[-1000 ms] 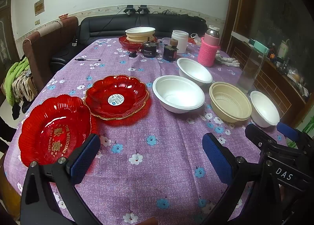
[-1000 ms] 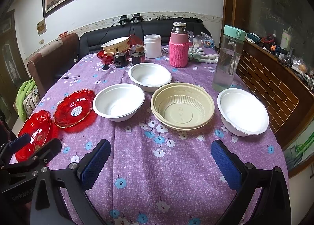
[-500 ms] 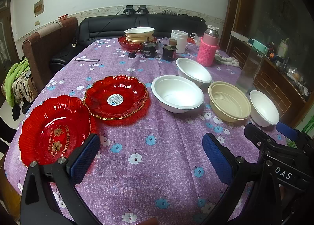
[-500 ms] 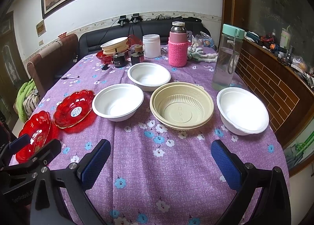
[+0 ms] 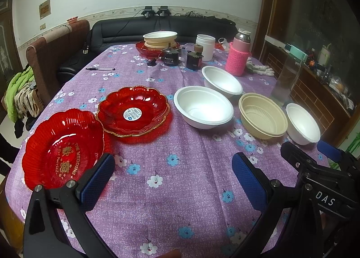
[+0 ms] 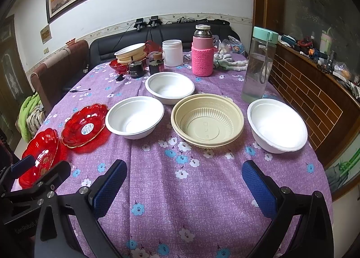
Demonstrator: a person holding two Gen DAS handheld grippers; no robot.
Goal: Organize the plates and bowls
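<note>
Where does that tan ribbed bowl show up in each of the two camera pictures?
Left wrist view: tan ribbed bowl at right of centre, between two white bowls.
Right wrist view: tan ribbed bowl at centre, straight ahead of the open fingers.
Shared landmark: the pink knitted bottle, behind the bowls.

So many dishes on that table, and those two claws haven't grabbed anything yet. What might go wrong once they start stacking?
1. The rightmost white bowl sits near the table edge; a nudge from the right gripper might push it off.
2. The water bottle stands right behind that bowl and could tip if bumped.
3. The near red plate lies close to the left edge, partly behind a finger of the left gripper; a clumsy pinch could slide it off.
</note>
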